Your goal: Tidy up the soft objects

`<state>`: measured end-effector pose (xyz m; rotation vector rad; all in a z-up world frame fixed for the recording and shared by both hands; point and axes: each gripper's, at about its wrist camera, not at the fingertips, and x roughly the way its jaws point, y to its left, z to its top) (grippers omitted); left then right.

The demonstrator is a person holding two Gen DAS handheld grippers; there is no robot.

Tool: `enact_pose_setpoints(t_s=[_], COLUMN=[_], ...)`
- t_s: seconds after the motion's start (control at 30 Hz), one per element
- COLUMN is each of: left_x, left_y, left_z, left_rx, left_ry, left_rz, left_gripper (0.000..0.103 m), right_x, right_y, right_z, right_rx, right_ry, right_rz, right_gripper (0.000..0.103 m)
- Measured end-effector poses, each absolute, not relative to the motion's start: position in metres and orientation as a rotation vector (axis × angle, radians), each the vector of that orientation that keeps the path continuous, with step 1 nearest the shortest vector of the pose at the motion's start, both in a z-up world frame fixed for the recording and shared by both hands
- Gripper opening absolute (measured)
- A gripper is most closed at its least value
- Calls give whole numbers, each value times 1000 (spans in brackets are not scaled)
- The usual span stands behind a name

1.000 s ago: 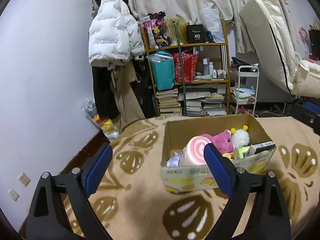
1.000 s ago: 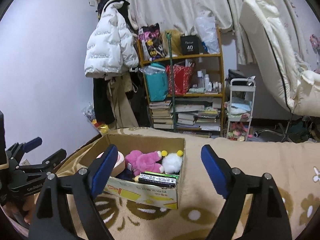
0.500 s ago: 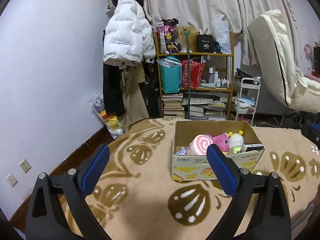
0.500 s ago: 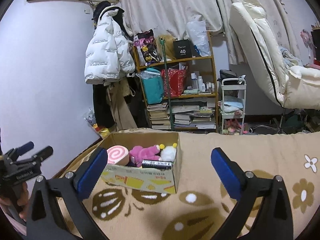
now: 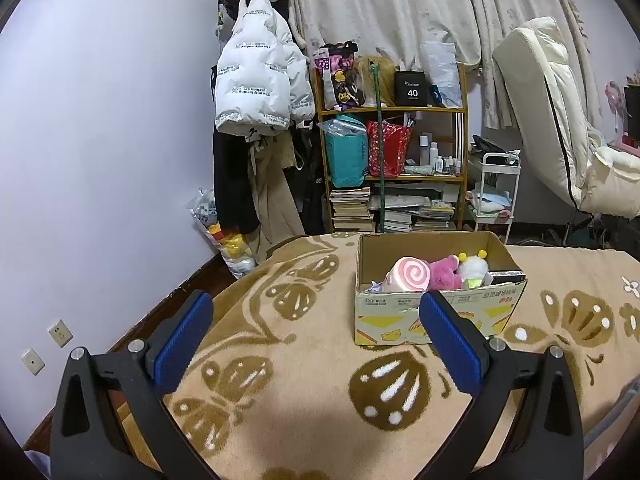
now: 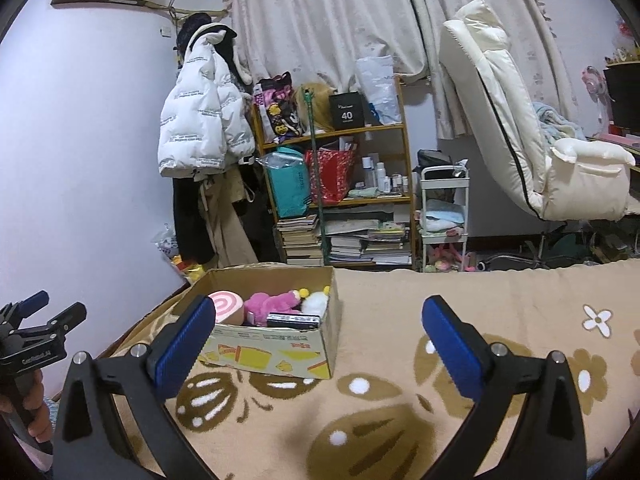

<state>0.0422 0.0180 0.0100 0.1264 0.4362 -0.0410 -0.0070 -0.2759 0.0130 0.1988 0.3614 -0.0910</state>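
A cardboard box (image 5: 436, 316) stands on the beige patterned blanket (image 5: 280, 360). Inside it lie a pink swirl cushion (image 5: 408, 274), a pink plush (image 5: 444, 272), a white plush with yellow antennae (image 5: 474, 268) and a flat black item (image 5: 508, 278). My left gripper (image 5: 316, 304) hangs short of the box, its jaws opening with nothing between them. My right gripper (image 6: 319, 306) stands open and empty, with the box (image 6: 272, 352) ahead to its left. In the right wrist view the left gripper (image 6: 40, 312) shows at the far left, held by a hand.
A cluttered bookshelf (image 5: 400, 160), a hanging white jacket (image 5: 256, 88), a white trolley (image 5: 496, 192) and a cream recliner (image 5: 560, 120) stand beyond the blanket. To the left the blanket's edge drops to the floor by the wall.
Both grippers have drawn back from the box, which now looks smaller and farther away. Both pairs of jaws stand wider than a second ago.
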Motion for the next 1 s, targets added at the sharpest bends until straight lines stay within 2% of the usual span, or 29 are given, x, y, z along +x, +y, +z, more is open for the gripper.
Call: enact_pose_setpoints(t_s=[1.0], left_x=[52], left_y=[6], left_z=[-19], left_rx=[157], left_ry=[432], left_rz=[-67], left_gripper=[102], right_x=[13], right_y=[-271], right_z=[-5], right_rx=[152], right_ry=[420], right_rz=[-110], right_gripper=[103])
